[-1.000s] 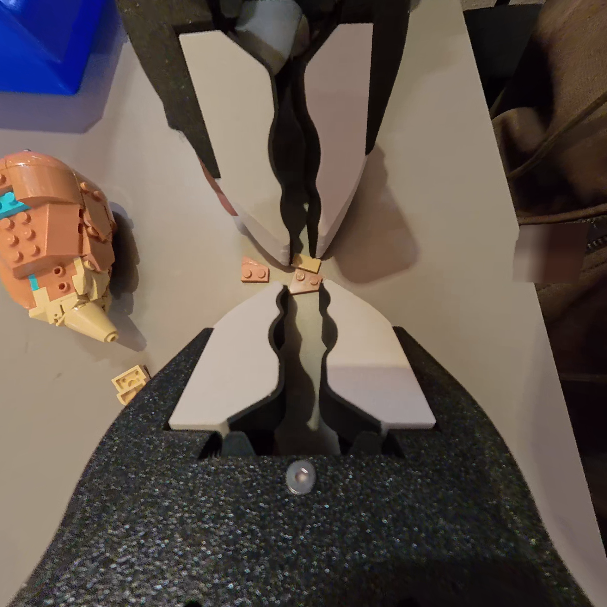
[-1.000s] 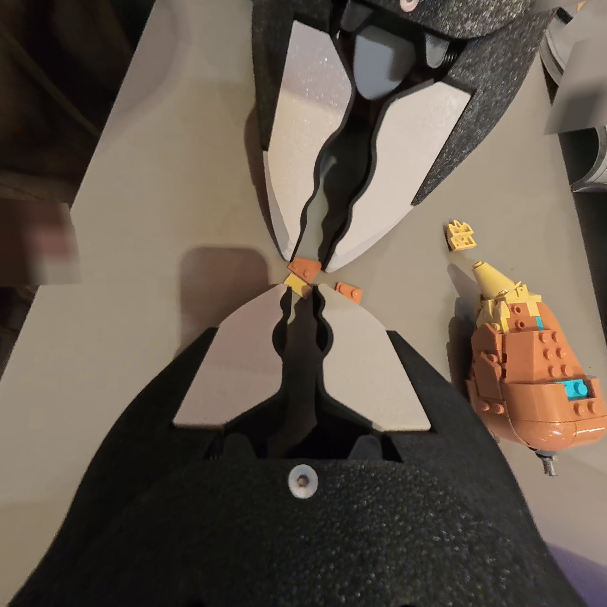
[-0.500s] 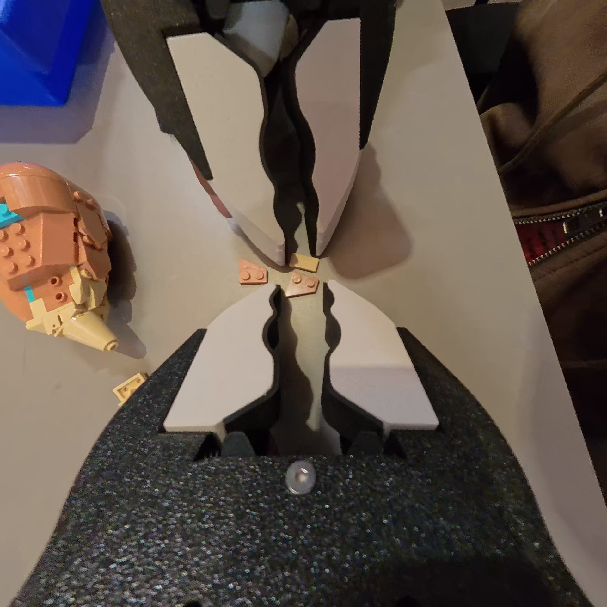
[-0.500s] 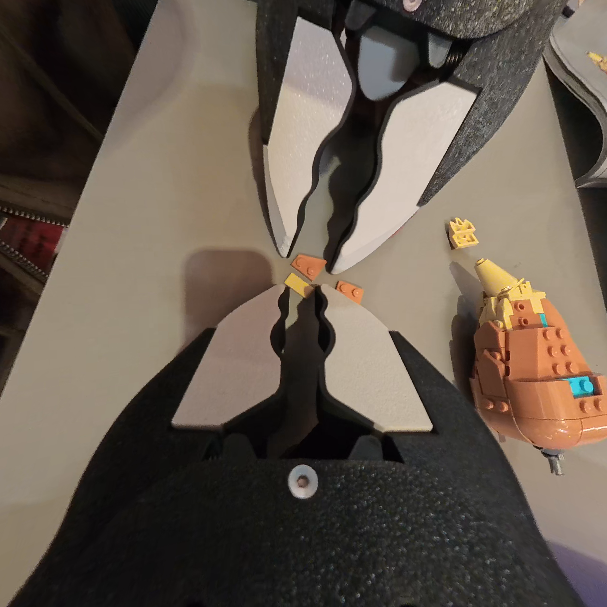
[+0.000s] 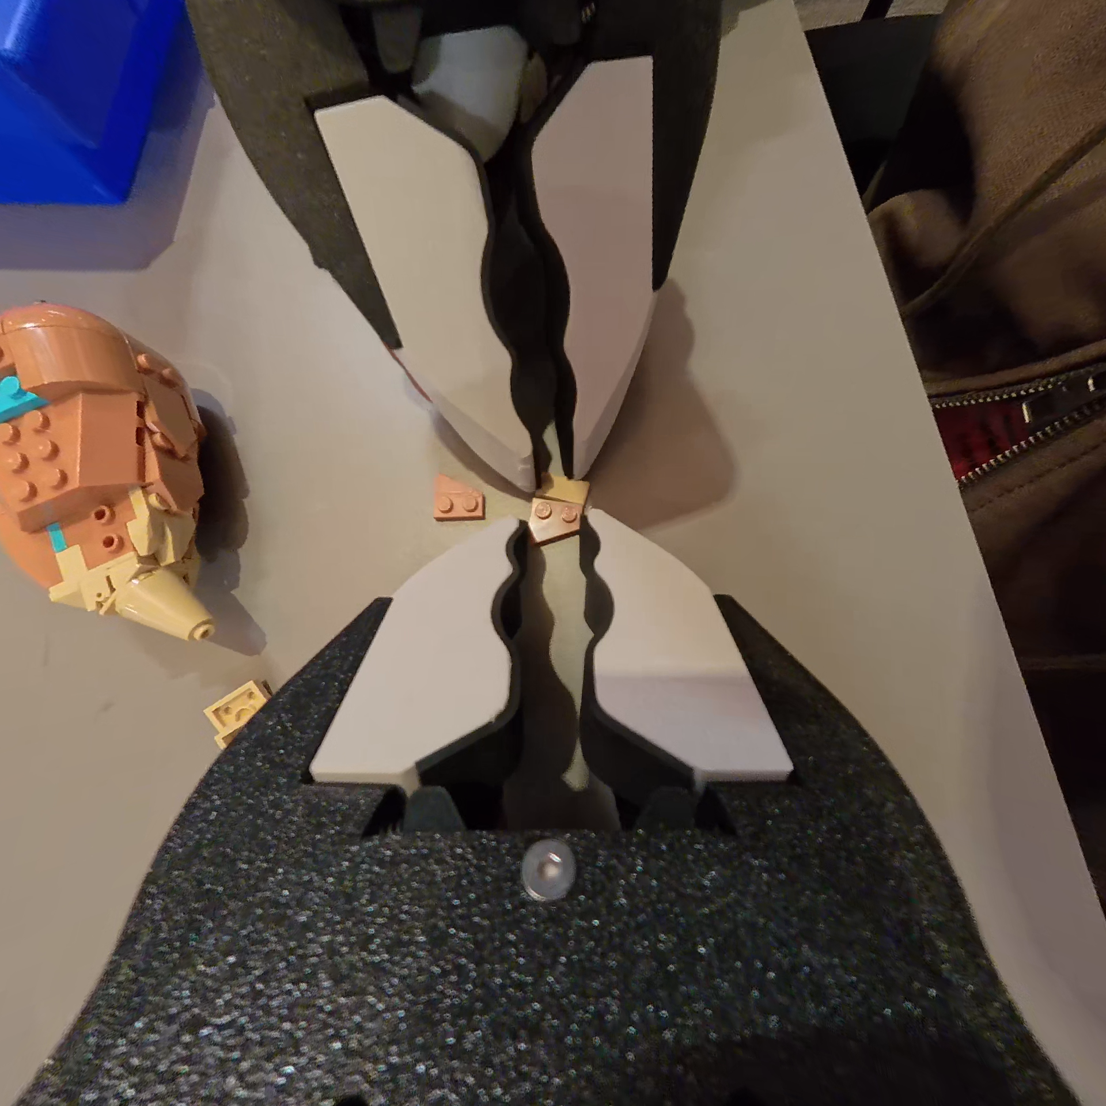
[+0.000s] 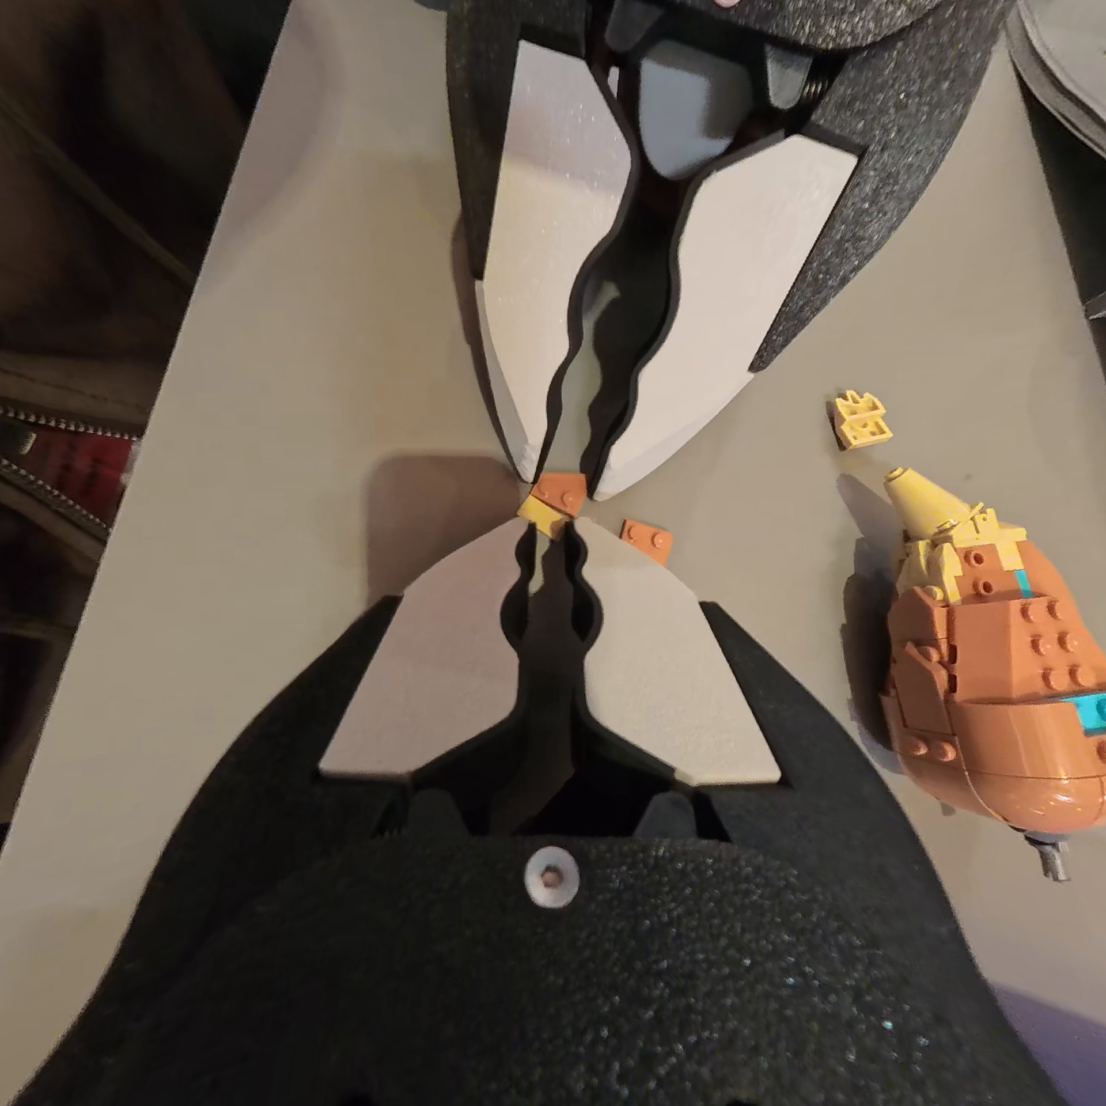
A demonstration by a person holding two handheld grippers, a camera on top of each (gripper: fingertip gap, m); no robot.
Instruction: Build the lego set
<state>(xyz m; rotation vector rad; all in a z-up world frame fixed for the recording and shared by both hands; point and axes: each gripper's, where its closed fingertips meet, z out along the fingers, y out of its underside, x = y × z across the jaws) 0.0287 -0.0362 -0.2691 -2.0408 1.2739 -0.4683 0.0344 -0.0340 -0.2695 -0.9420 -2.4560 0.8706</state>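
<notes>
My two grippers meet tip to tip over the grey table (image 5: 748,335). My left gripper (image 5: 553,529) is shut on a small brown wedge plate (image 5: 555,519). My right gripper (image 6: 547,529) is shut on a small tan plate (image 6: 537,509). The brown plate (image 6: 561,492) lies studs up, partly over the tan plate (image 5: 567,488), and they touch. A part-built brown and tan model (image 5: 90,467) with a tan cone nose lies on its side to the left, and shows at the right in the right wrist view (image 6: 987,688).
A second loose brown plate (image 5: 458,506) lies just beside the fingertips. A small tan piece (image 5: 236,712) lies near the model's nose. A blue bin (image 5: 78,90) stands at the far left corner. A person's brown jacket (image 5: 1017,299) is past the table's right edge.
Half a second ago the brown plate lay loose between my left fingertips, apart from the tan plate. The left jaws have since closed on it, and the two plates now overlap.
</notes>
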